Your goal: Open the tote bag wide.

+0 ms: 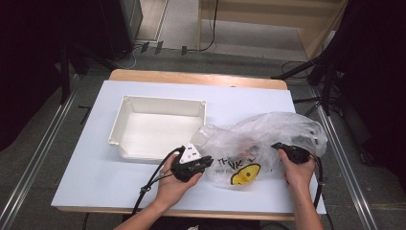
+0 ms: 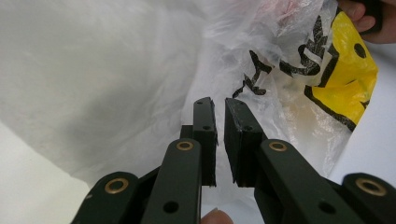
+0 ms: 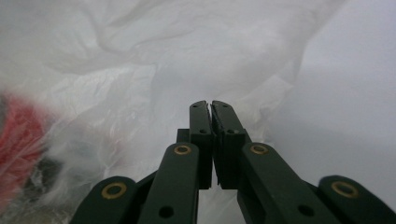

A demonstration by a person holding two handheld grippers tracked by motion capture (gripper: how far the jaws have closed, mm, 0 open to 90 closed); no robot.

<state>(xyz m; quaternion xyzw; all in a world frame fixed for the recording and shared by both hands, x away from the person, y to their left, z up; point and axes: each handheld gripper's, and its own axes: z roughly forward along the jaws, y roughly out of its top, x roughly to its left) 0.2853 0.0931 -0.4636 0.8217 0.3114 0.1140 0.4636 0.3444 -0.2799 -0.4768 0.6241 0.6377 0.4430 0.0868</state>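
A crumpled clear plastic bag (image 1: 268, 129) with black lettering and a yellow print (image 1: 245, 173) lies on the right half of the white table top (image 1: 95, 163). My left gripper (image 1: 208, 162) is at the bag's left end. In the left gripper view its jaws (image 2: 218, 105) stand almost together, with the bag's film (image 2: 299, 56) caught in the narrow slit. My right gripper (image 1: 276, 146) sits on the bag's right part. Its jaws (image 3: 210, 105) are pressed together at a fold of film (image 3: 116, 70). Something red (image 3: 18, 130) shows blurred through the plastic.
An empty white rectangular bin (image 1: 163, 100) stands left of the bag, just beyond my left hand. Cables trail from both grippers toward the near table edge. Metal rails run along both sides of the table, and dark stands rise at the far right.
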